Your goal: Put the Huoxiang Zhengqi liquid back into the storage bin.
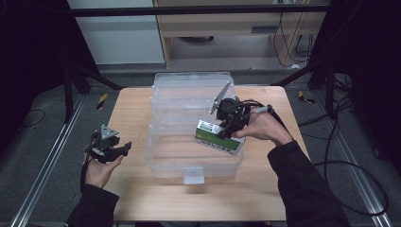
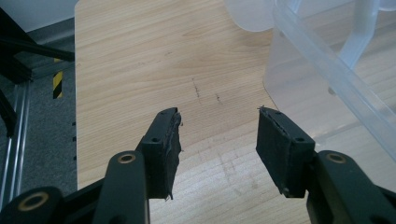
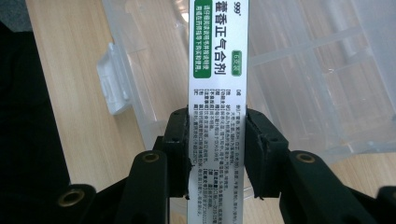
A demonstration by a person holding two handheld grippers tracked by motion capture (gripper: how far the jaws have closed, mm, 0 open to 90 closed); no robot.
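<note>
1. High view sat above the near edge, looking forward and down across the whole counter [image 1: 132, 198] to the floor beyond.
2. Left gripper view rode low and close, facing along the counter, the clear bin [image 2: 327, 84] at its right.
3. Right gripper view looked steeply down from close range.
4. All three views shared the bin and wood top.

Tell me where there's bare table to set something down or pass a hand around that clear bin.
Bare wood lies left of the clear bin, between it and the left gripper, and along the near table edge in front of the bin's latch. The bin's right side is crowded: the right gripper holds a green-and-white box over it.
</note>
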